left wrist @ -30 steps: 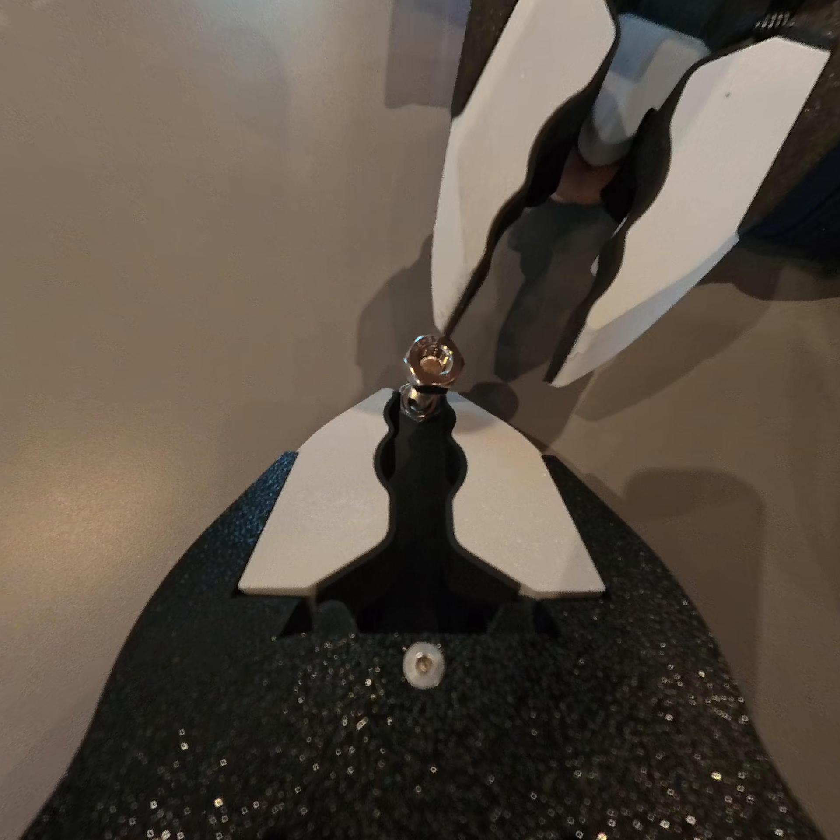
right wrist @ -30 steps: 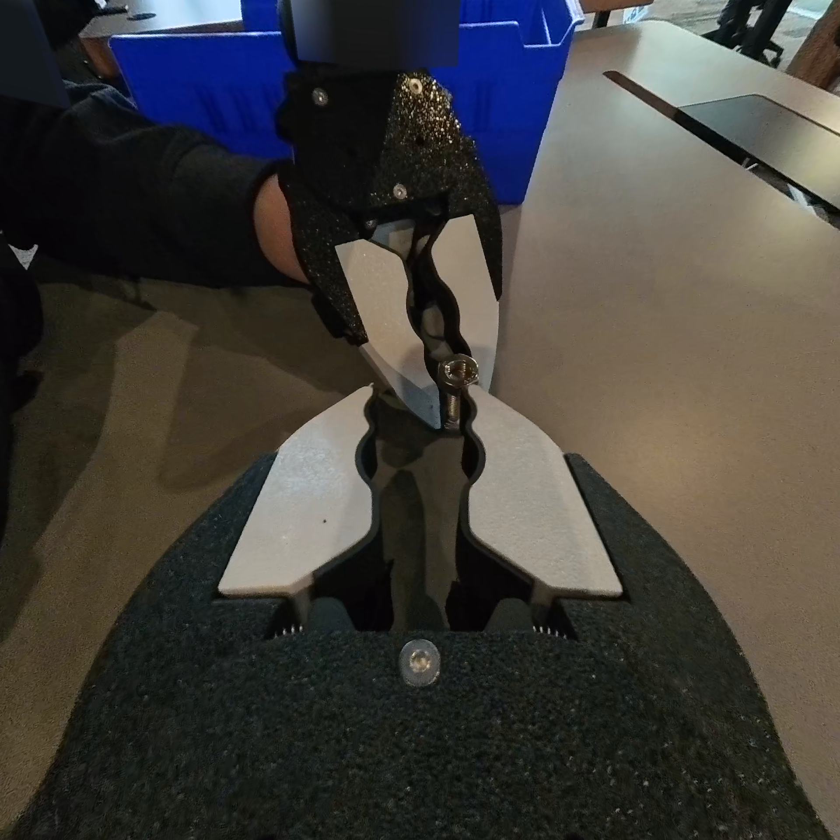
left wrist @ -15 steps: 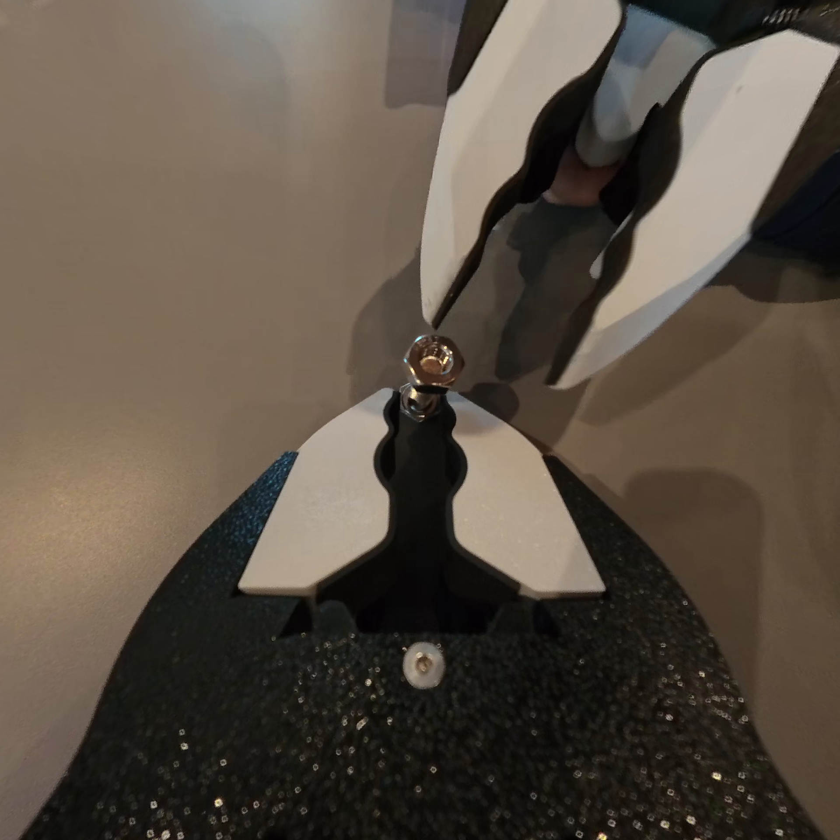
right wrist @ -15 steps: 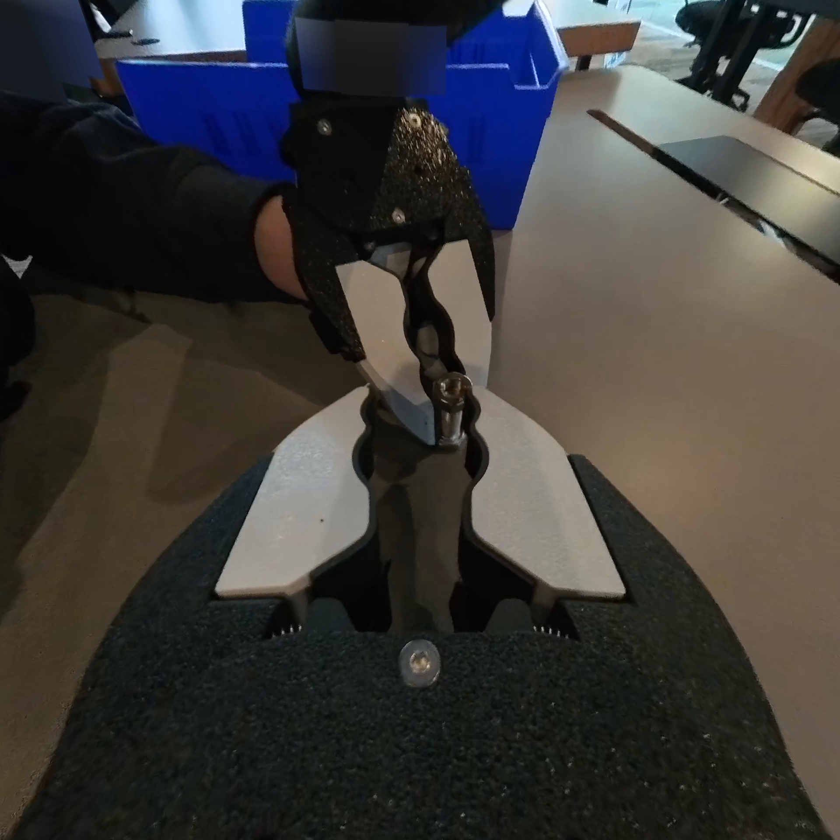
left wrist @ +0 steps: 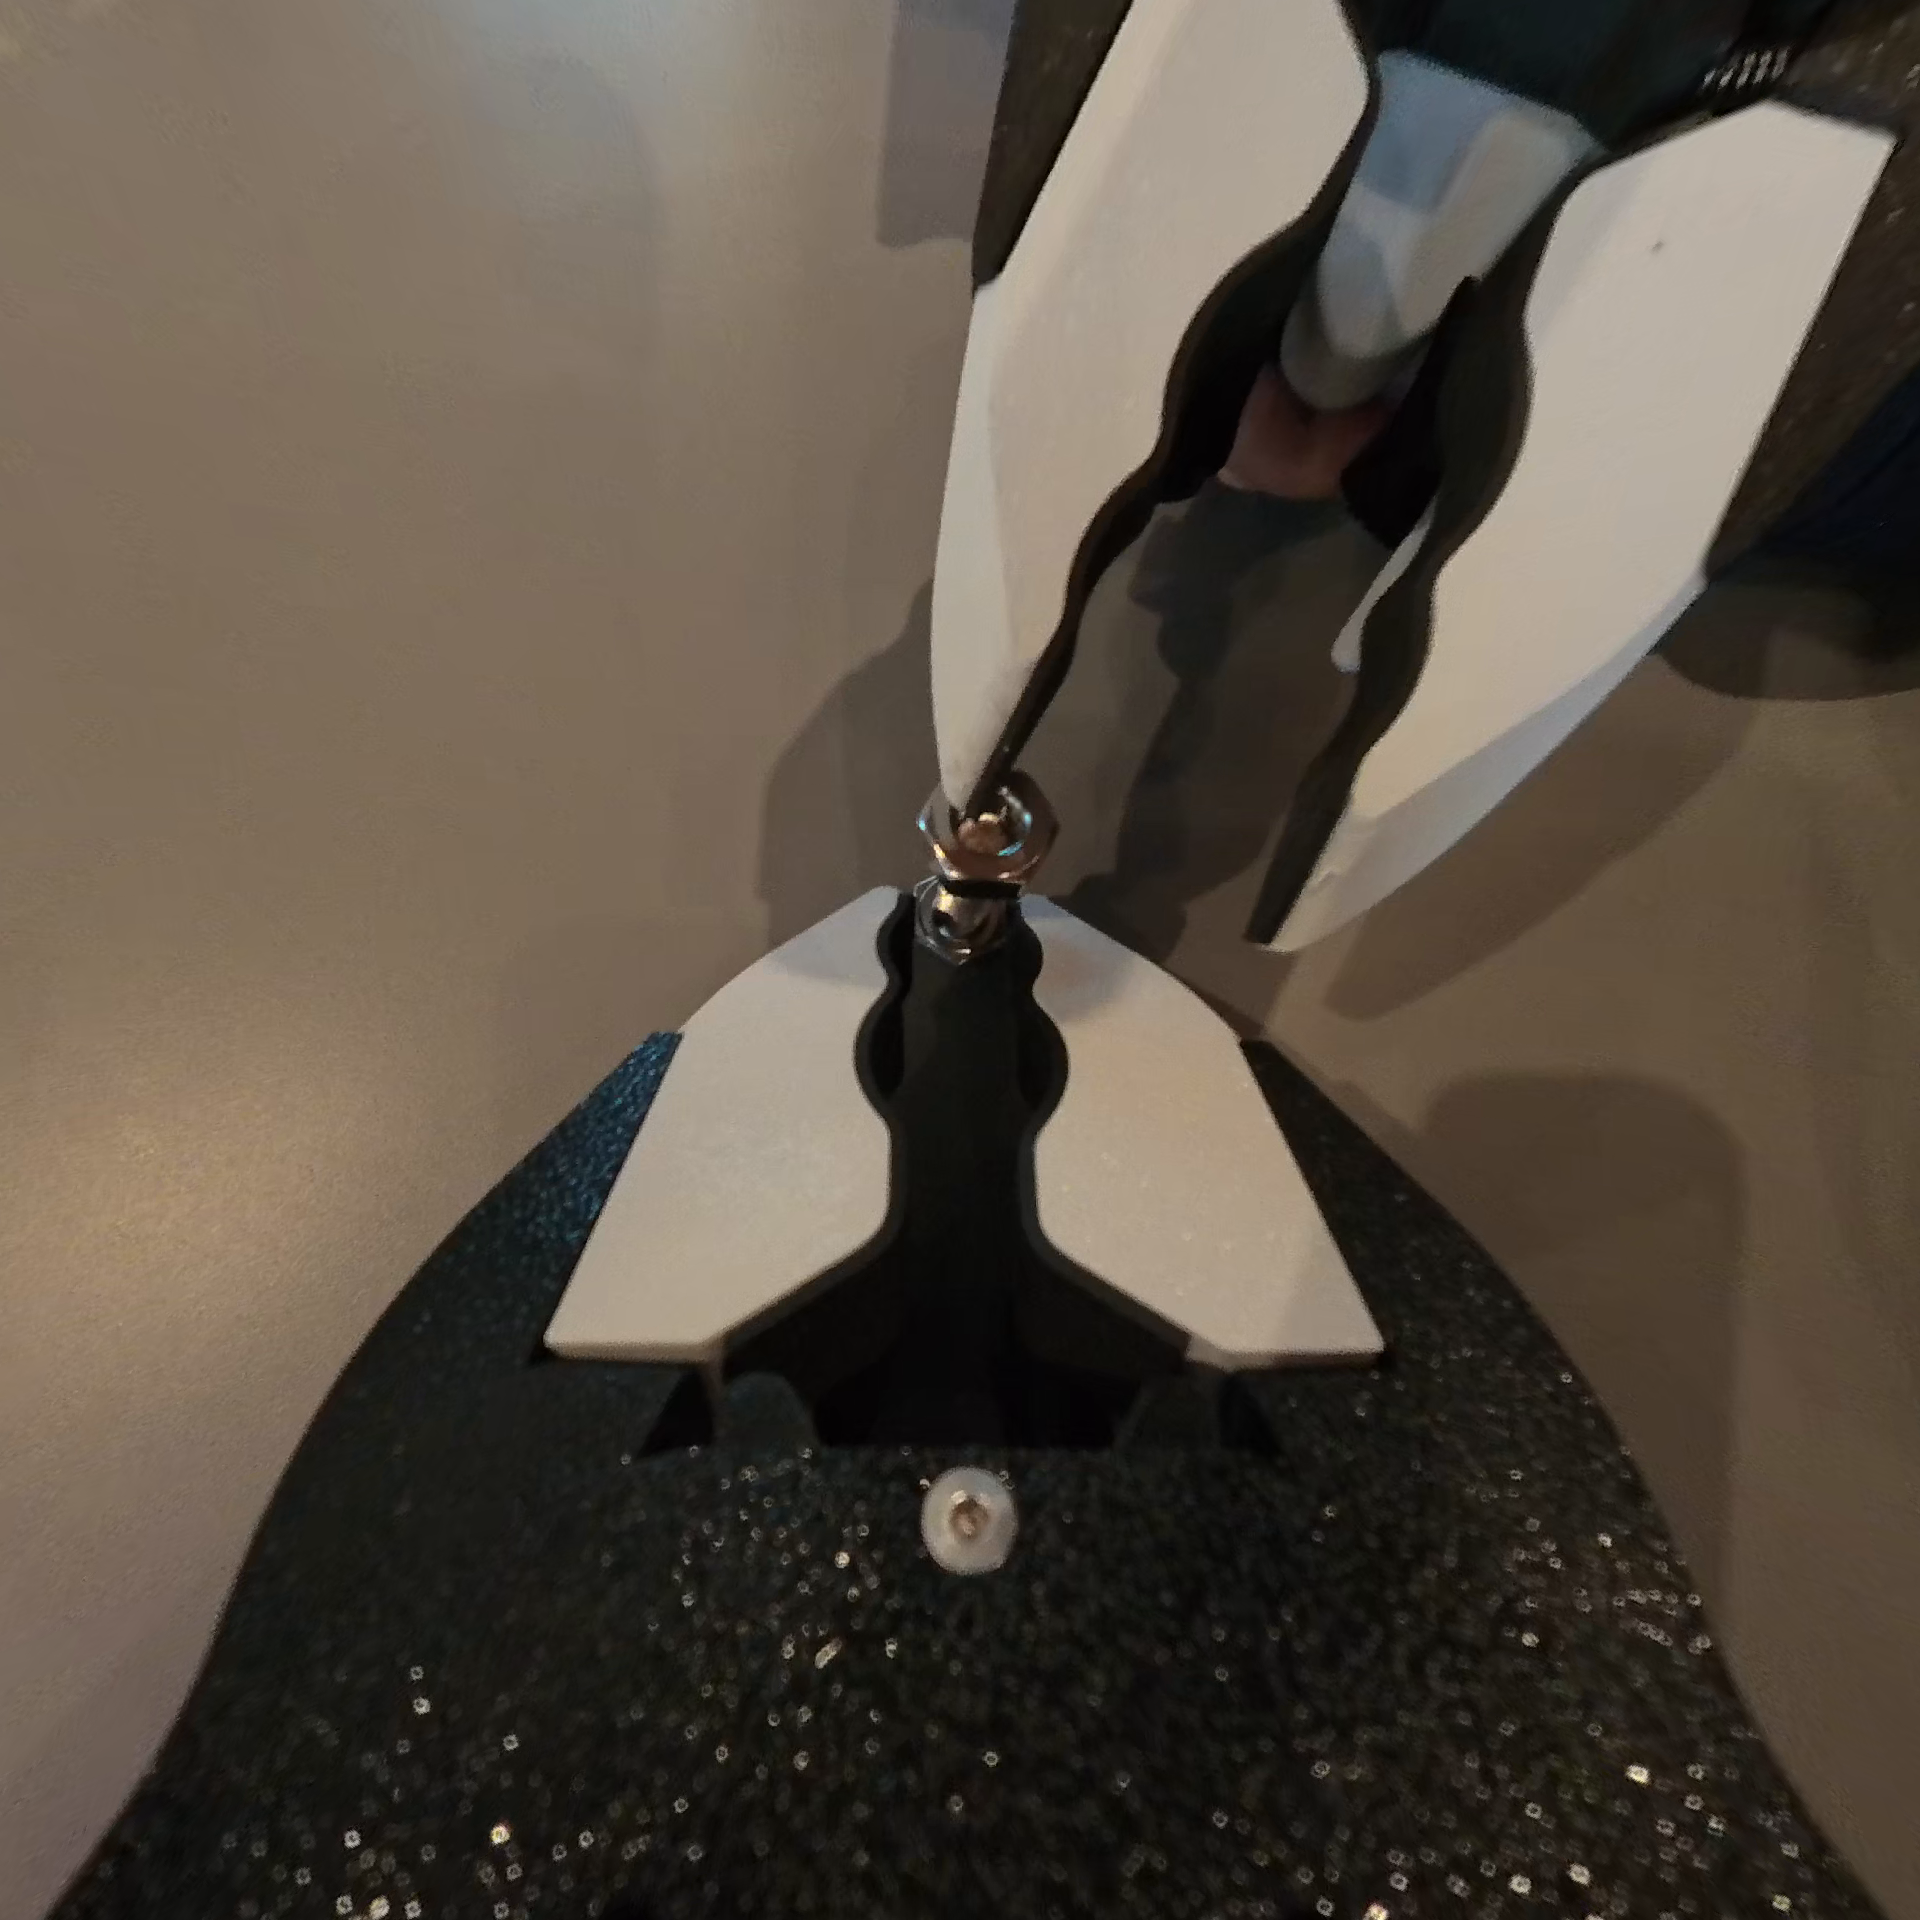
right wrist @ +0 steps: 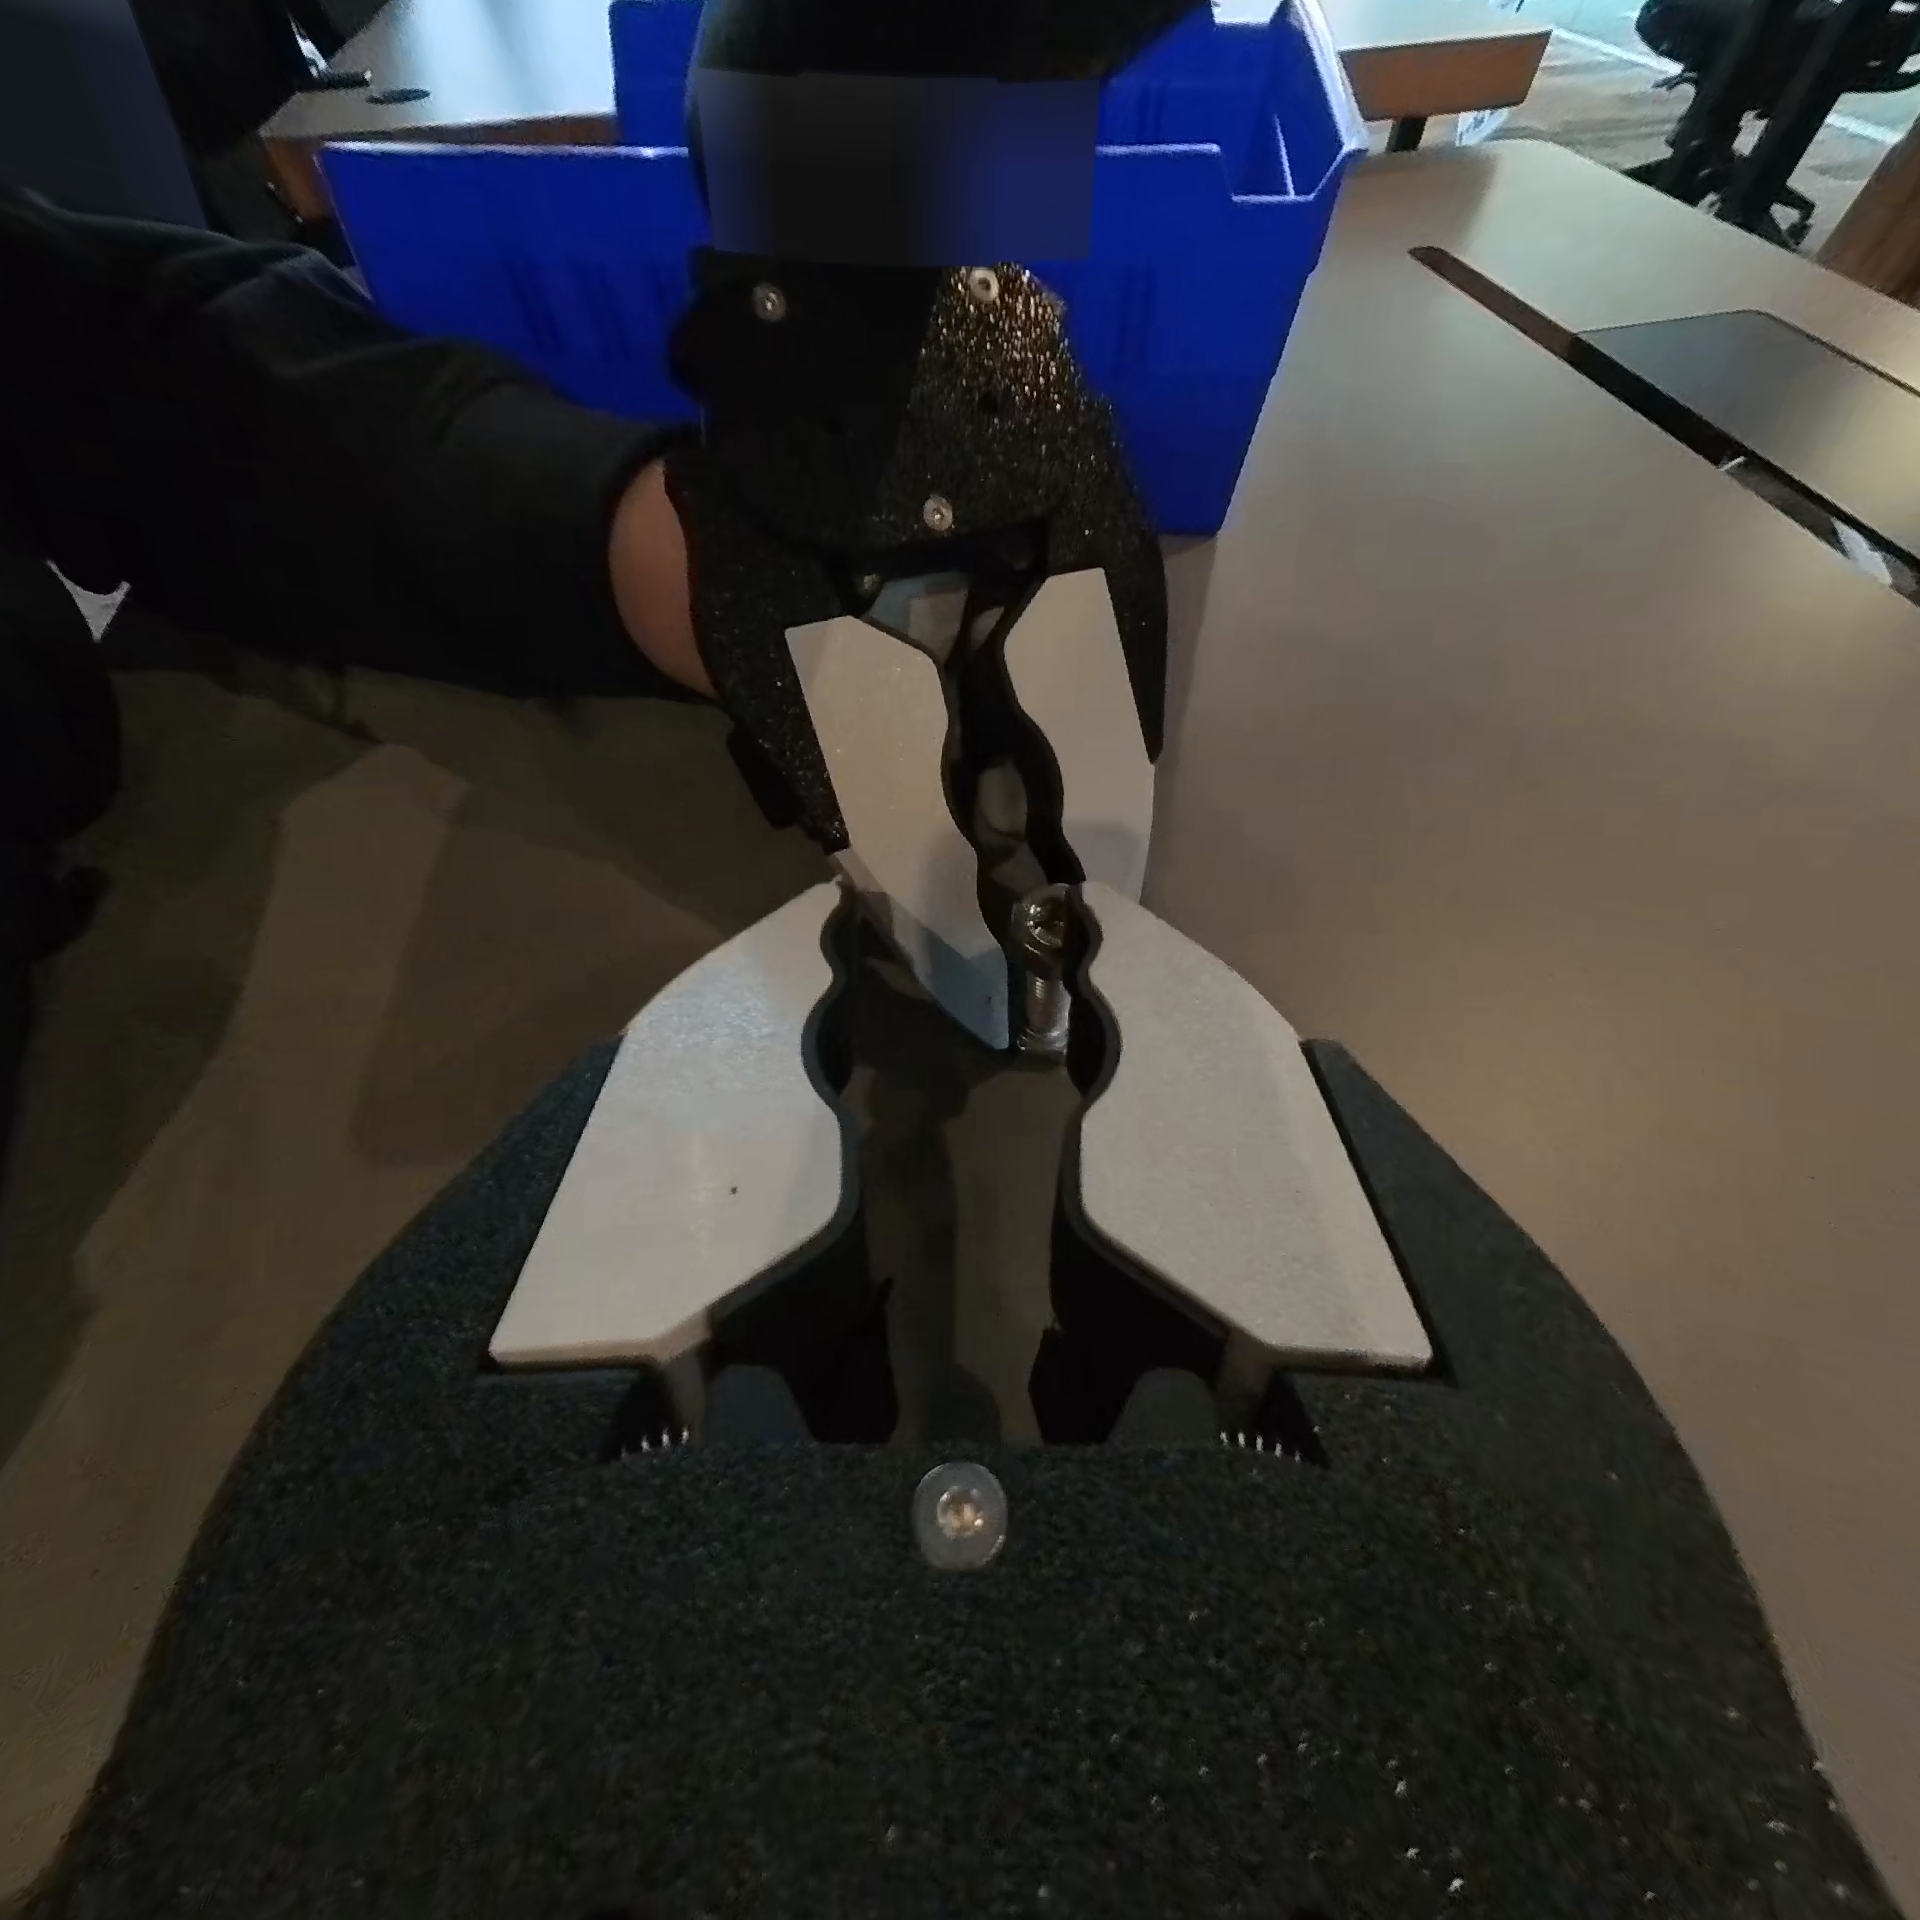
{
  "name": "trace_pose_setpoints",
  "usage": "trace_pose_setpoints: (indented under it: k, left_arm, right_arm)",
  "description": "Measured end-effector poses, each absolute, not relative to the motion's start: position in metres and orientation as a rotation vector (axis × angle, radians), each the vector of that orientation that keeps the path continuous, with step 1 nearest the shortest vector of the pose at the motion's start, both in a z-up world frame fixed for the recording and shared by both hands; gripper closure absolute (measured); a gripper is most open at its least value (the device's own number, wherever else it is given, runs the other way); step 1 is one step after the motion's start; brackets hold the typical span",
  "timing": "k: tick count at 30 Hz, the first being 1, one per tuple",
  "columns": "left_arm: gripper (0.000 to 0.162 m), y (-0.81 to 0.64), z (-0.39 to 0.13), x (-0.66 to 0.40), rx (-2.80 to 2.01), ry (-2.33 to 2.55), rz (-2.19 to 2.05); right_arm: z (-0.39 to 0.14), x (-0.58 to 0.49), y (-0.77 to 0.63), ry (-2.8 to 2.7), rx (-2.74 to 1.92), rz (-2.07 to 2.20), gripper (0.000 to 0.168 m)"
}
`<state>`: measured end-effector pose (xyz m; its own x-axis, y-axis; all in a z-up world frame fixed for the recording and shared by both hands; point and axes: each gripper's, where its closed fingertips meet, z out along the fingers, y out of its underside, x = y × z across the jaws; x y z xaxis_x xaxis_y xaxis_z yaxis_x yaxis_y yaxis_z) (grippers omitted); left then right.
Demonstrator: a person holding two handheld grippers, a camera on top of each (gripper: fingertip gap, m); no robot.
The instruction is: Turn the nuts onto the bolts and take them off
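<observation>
1. Bolt (left wrist: pixel 971 914), small and silvery, is pinched at the tips of the left tongs (left wrist: pixel 966 909), whose white fingers are closed down to a narrow slit around it. Its threaded end points forward, away from the camera.

2. Nut (left wrist: pixel 987 826), a shiny hexagon, sits on the far end of the bolt, just beyond the left tongs' tips.

3. Right tongs (left wrist: pixel 1122 862) reach in from the upper right in the left wrist view, spread wide apart and gripping nothing. One white fingertip (left wrist: pixel 961 758) touches the nut's upper left edge; the other finger hangs well to the right of it.

4. In the right wrist view, the left tongs (right wrist: pixel 1039 997) come down from above, held by a hand in a dark sleeve (right wrist: pixel 312 468). The bolt (right wrist: pixel 1042 971) stands nearly upright between the open right tongs' (right wrist: pixel 966 925) tips, close against the right-hand finger (right wrist: pixel 1195 1091).

5. Beneath both tongs lies a plain grey-beige tabletop (right wrist: pixel 1507 831).

6. Behind the left tongs stands a blue plastic bin (right wrist: pixel 499 239).
</observation>
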<state>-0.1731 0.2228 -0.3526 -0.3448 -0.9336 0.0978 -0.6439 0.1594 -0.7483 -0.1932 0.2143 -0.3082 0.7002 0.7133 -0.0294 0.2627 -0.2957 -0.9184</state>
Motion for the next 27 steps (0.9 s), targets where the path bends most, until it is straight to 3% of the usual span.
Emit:
trace_pose_setpoints:
  k: [27]
  left_arm:
    - [0.146, 0.223, -0.353, -0.173, -1.502, 2.055, -1.018]
  right_arm:
    - [-0.314, -0.184, 0.209, -0.704, -1.926, 0.505, 0.135]
